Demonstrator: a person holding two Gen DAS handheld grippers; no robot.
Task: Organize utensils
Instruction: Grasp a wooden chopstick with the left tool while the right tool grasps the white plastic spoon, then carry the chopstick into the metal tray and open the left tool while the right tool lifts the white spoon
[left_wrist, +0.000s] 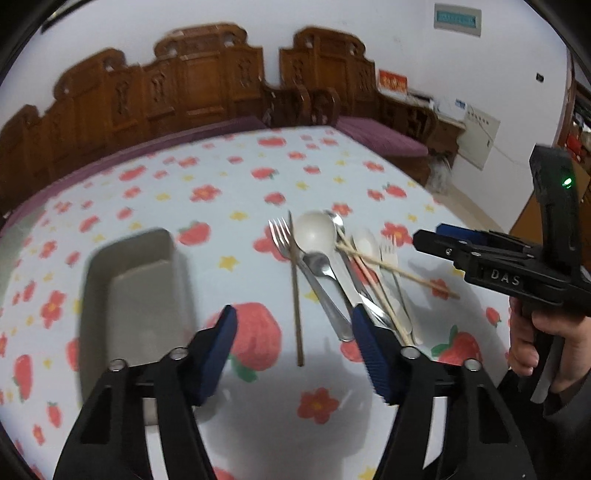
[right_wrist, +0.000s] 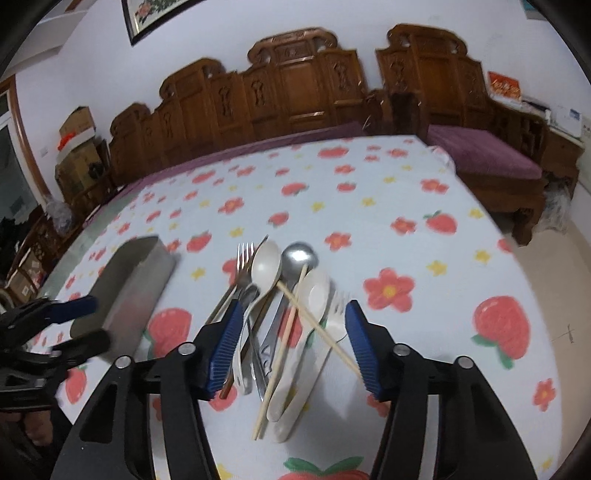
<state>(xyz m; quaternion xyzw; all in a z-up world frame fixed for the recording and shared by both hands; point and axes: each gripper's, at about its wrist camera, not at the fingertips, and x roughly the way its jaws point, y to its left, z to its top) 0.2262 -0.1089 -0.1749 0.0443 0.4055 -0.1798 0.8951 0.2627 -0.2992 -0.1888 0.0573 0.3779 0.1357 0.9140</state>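
My right gripper (right_wrist: 293, 343) reads "DAS" on its side. Both it and my left gripper (left_wrist: 293, 350) are spread wide, holding nothing. The utensils (right_wrist: 280, 314) are piled straight ahead, handles tangled and blurry; the tray (left_wrist: 136, 295) is off left.

Utensil pile (left_wrist: 332, 266) right of tray (left_wrist: 136, 295)

The letters "DAS" stand in white on the right claw (left_wrist: 434, 236) body.
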